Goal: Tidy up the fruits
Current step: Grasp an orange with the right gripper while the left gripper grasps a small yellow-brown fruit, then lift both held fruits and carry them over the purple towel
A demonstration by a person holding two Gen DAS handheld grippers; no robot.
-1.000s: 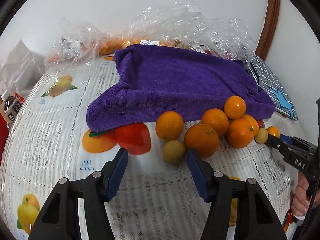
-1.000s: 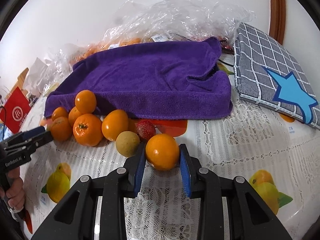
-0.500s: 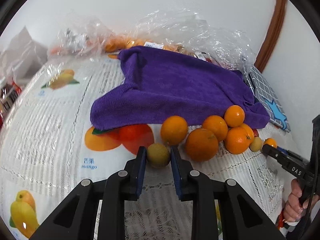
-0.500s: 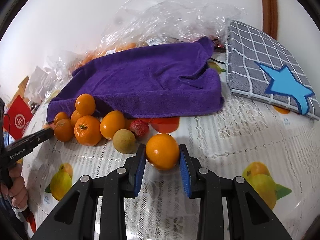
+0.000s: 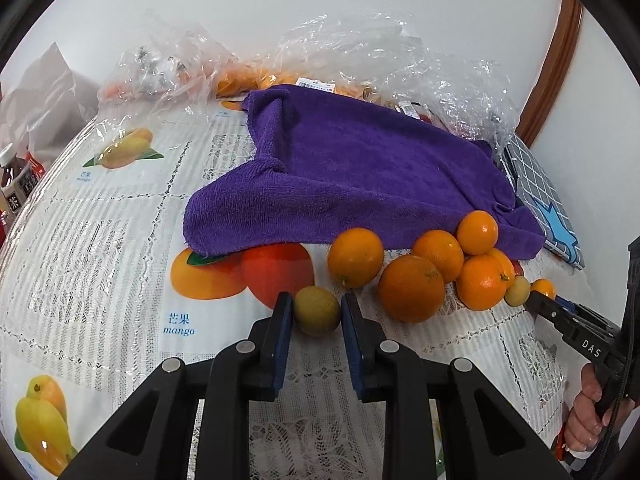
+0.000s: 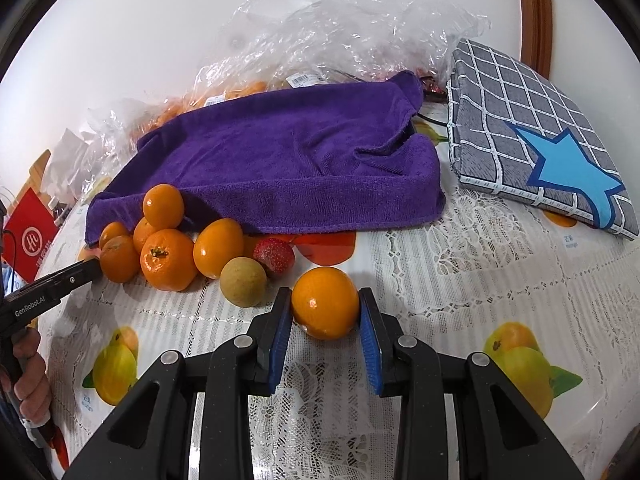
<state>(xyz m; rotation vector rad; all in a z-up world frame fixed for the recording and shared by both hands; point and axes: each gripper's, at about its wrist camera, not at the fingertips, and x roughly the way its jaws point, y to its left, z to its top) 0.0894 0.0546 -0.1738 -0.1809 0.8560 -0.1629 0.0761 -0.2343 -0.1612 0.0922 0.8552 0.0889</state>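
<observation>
Left gripper [image 5: 316, 314] was clamped on a small yellow-green fruit [image 5: 317, 310] on the tablecloth [image 5: 100, 240]; right gripper [image 6: 325, 314] was clamped on an orange [image 6: 325, 307] beside the pile. Both fruits looked light, round, smooth and likely to roll, so best pinched across the middle, gently.

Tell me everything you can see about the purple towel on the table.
The purple towel is a plush, fuzzy cloth, loosely folded with a raised crumpled corner at the back. It lies on the fruit-printed tablecloth, partly covering a printed mango. Crinkled clear plastic bags sit behind it and a grey checked cushion lies beside it. Several oranges are piled along its front edge, the top one resting against it.
</observation>
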